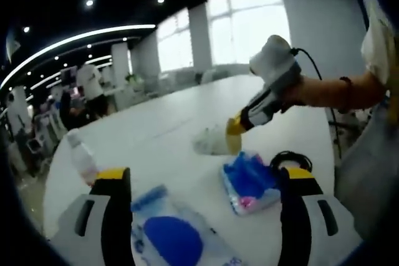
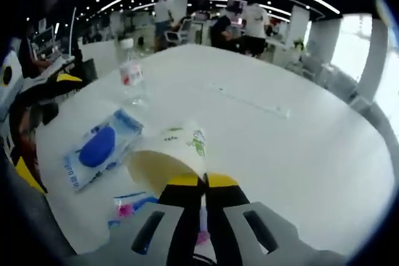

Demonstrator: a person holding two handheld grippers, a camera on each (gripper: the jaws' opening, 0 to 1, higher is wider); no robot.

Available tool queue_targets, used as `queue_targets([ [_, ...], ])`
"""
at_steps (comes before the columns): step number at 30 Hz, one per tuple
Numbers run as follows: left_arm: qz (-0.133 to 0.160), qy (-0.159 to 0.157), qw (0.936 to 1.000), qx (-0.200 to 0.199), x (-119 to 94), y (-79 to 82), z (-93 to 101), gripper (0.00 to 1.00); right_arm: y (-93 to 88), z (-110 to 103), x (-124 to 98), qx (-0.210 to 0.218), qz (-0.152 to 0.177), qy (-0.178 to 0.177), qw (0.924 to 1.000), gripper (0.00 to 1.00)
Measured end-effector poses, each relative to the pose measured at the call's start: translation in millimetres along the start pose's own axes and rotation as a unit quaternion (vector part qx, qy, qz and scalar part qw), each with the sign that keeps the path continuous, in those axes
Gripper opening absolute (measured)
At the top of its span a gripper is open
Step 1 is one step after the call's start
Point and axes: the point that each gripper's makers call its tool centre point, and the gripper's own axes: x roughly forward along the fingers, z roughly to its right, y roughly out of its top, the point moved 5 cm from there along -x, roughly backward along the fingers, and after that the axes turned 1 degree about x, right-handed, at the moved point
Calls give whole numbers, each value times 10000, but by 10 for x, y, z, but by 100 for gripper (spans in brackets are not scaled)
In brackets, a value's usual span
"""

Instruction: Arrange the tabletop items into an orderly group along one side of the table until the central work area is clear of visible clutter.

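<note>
Two grippers: your right gripper is clenched on the rim of a paper cup, held over the tabletop; your left gripper is released, above a blue-printed packet. Nearby: blue pouch, water bottle.

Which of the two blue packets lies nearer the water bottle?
The flat clear packet with the big blue oval, beside the water bottle. The crumpled blue-and-pink packet lies farther off.
</note>
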Motion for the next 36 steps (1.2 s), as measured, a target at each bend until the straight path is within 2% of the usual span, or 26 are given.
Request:
queue_targets([
  [3,81,-108,9998,113,-1,29,49,95,-10,-109,-81,261,-142,324,9990,2],
  [4,128,-128,9996,213,-6,50,66,95,-13,-134,-118,151,-212,422,9988,1],
  [8,242,-172,9985,460,-19,93,108,94,-34,-224,-236,178,-473,708,9962,1],
  [18,269,-274,9964,760,-28,151,212,92,142,-310,-528,283,-583,1003,9928,1],
  [21,330,-319,9949,903,-36,188,266,92,163,-376,-614,515,-781,1358,9863,1],
  [22,336,-342,9946,920,-35,196,284,91,176,-420,-650,638,-831,1607,9814,1],
  [25,364,-444,9926,1071,-21,214,360,90,166,-465,-711,760,-1057,1943,9723,1],
  [31,317,-495,9873,1477,-14,228,456,86,128,-500,-834,452,-1315,1973,9704,1],
  [36,329,-510,9780,1997,-15,256,546,81,60,-576,-884,277,-1576,2080,9650,1],
])
